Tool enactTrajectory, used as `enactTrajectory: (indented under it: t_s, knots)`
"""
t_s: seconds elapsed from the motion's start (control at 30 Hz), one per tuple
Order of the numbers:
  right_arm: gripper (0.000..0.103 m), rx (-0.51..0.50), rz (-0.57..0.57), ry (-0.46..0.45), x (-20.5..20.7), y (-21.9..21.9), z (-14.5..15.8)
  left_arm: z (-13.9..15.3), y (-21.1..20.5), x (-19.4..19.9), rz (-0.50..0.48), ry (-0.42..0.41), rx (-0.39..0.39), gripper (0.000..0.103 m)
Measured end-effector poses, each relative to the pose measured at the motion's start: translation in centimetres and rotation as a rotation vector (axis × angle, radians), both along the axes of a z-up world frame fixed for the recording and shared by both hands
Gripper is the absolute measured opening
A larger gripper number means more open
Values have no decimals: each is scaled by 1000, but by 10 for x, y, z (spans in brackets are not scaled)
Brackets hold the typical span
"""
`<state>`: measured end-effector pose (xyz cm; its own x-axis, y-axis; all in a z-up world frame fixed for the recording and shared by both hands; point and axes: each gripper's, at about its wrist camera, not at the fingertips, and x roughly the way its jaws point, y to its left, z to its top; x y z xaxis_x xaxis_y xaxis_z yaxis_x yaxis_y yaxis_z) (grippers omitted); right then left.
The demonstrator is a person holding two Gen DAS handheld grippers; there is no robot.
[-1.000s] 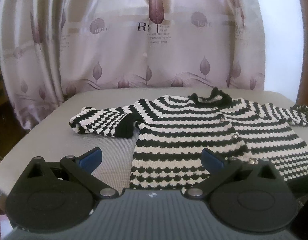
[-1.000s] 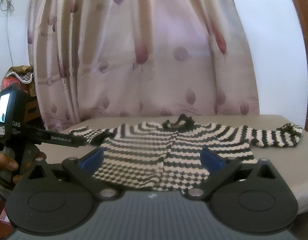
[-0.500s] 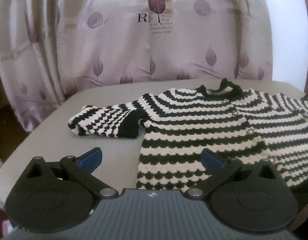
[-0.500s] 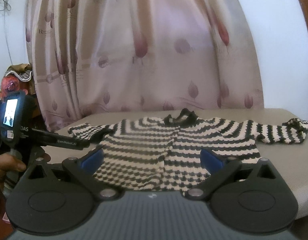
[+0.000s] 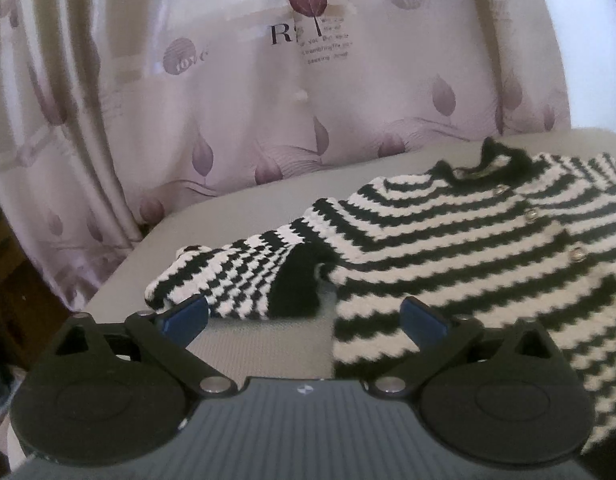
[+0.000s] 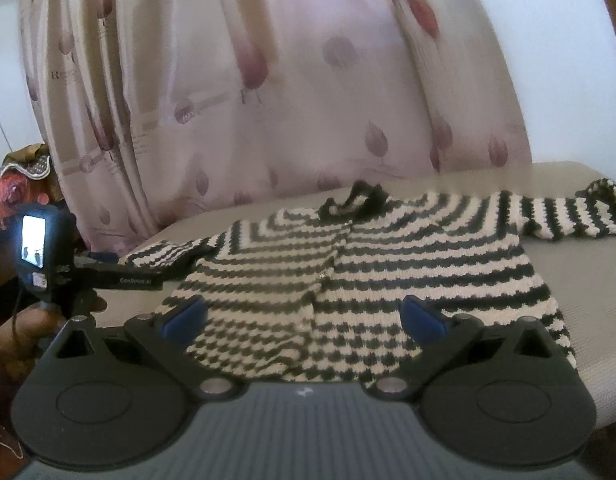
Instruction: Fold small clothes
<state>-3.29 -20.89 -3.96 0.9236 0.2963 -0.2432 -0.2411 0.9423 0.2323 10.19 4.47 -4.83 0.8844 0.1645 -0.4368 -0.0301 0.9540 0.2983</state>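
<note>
A small black-and-white striped knitted cardigan (image 5: 460,248) lies flat and spread on a grey table (image 5: 259,344), front up, with buttons down its middle. It also shows in the right wrist view (image 6: 368,276). Its left sleeve (image 5: 235,276) lies stretched out just past my left gripper (image 5: 303,314), which is open and empty, low over the table. My right gripper (image 6: 303,314) is open and empty, in front of the cardigan's hem. The right sleeve (image 6: 568,216) stretches to the far right.
A pink curtain (image 5: 267,100) with leaf prints hangs right behind the table. In the right wrist view the left hand-held gripper's body (image 6: 47,256) and the hand on it show at the left. The table's front edge (image 6: 612,396) is at lower right.
My left gripper has moved left and closer to the left sleeve. My right gripper has moved a little nearer the cardigan's hem. Both stay open.
</note>
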Motion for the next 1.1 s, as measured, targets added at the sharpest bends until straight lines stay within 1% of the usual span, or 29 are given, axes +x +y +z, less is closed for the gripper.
enactTrajectory:
  t_s: [0.07, 0.2, 0.33, 0.4, 0.43, 0.47, 0.5, 0.53, 0.57, 0.63, 0.67, 0.73, 0.8, 0.9, 0.97, 1.03, 1.1]
  knots:
    - [103, -7, -1, 8, 4, -1, -3, -5, 7, 13, 6, 4, 13, 96]
    - [103, 3, 0, 50, 14, -2, -11, -18, 13, 37, 4, 18, 74, 83]
    - [103, 16, 1, 85, 22, -5, -18, -29, 17, 56, -11, 13, 116, 82]
    - [103, 17, -1, 97, 26, -5, -21, -34, 20, 66, -22, 33, 120, 83]
    - [103, 17, -3, 102, 26, -5, -21, -38, 22, 73, -20, 57, 120, 76]
    - [103, 18, -4, 107, 27, -6, -22, -40, 25, 78, -20, 81, 106, 67]
    - [103, 20, -6, 113, 29, -6, -23, -41, 30, 82, -20, 102, 72, 38]
    - [103, 21, -7, 116, 29, -6, -23, -40, 37, 86, -12, 121, 22, 28]
    - [103, 21, -9, 120, 30, -7, -23, -36, 45, 87, 11, 119, -18, 27]
    - [103, 17, -14, 120, 30, -7, -22, -22, 59, 80, 53, 77, -65, 26]
    - [103, 15, -17, 120, 30, -7, -21, -13, 65, 75, 76, 51, -68, 26]
    - [103, 15, -22, 119, 31, -9, -20, 10, 80, 65, 154, -2, -78, 26]
    - [103, 18, -25, 126, 33, -9, -21, 34, 101, 56, 222, -32, -126, 26]
    - [103, 28, -15, 129, 35, -7, -22, 64, 135, 47, 353, -61, -145, 26]
    - [103, 26, -1, 129, 36, -3, -23, 75, 160, 42, 442, -76, -154, 26]
    - [103, 17, 12, 123, 34, 1, -22, 80, 184, 41, 518, -67, -164, 26]
    - [103, 6, 21, 114, 32, 3, -22, 79, 204, 39, 580, -46, -180, 26]
